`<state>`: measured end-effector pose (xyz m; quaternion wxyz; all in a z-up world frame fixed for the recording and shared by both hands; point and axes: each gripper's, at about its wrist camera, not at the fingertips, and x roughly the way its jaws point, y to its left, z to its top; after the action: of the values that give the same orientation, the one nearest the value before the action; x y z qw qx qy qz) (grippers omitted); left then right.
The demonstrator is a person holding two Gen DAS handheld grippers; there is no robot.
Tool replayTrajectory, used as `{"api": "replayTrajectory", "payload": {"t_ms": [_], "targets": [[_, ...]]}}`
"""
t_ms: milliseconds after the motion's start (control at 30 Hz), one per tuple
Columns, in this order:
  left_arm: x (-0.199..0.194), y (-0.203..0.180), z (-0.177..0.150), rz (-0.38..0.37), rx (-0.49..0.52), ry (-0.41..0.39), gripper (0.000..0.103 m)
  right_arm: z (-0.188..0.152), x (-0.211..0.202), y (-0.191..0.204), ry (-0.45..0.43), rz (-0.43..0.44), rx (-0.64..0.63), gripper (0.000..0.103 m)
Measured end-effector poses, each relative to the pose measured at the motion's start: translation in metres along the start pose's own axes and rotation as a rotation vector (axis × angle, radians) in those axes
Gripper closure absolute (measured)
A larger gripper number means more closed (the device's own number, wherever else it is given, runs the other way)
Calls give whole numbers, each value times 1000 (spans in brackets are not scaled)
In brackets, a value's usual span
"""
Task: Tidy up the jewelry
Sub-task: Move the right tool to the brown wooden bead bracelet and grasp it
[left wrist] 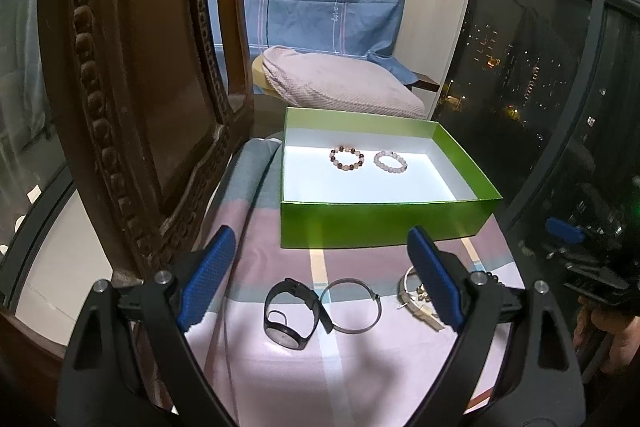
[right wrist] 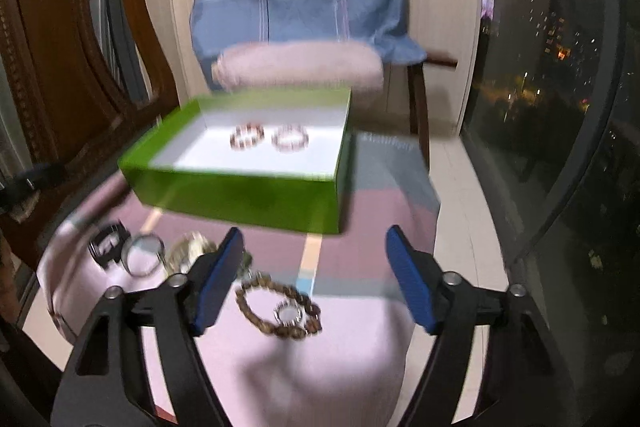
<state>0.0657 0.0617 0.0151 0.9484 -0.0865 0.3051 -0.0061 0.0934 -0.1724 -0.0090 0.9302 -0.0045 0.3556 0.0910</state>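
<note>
the right tool [right wrist: 312,279], jaws apart and empty, is hovering over the brown wooden bead bracelet [right wrist: 278,311] on the cloth-covered surface [right wrist: 320,379]; next is probably closing on it, then carrying it to the green cardboard box [right wrist: 240,197]. the left tool [left wrist: 320,279] is waiting wide.

A counter draped in a pale pink, mauve and grey-blue checked cloth [left wrist: 360,359] carries everything. At twelve o'clock sits an open green cardboard box with a white inside [left wrist: 384,223]. Toward six o'clock, directly on the cloth, lie a black wristwatch [left wrist: 290,311], touching it a thin silver metal bangle [left wrist: 352,307], a pale gold-trimmed bangle [left wrist: 408,291], and at four o'clock a brown wooden bead bracelet [right wrist: 276,311] with a small silvery ring [right wrist: 288,314].
</note>
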Motion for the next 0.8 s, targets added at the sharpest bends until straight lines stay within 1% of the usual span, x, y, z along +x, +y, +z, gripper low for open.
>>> {"api": "replayTrajectory", "payload": {"t_ms": [100,167,233,267,333,367,433,633,700,800], "targets": [[1,1,0,-1,-3,6,16,-2,4,-3,23,-9,4,37],[2,1,-1,-2,1,11,16,-2,8,-6,47,-4,7,44],[2,0,-2,-3,7,17,16,-8,20,-7,117,4,2,62],[3,-1,-2,-4,9,20,16,-10,26,-9,147,10,1,65],[3,-1,-3,-3,11,22,16,-16,36,-6,200,21,-13,75],[3,0,-3,-5,10,24,16,-20,40,-4,223,21,-29,76],[3,0,-3,-6,7,24,16,-25,42,-2,241,22,-40,79],[3,0,-3,-6,10,30,16,-34,50,8,299,35,-75,82],[4,-1,-3,-7,9,31,16,-34,50,11,295,23,-90,82],[4,0,-3,-5,8,31,16,-36,54,10,324,3,-99,83]]}}
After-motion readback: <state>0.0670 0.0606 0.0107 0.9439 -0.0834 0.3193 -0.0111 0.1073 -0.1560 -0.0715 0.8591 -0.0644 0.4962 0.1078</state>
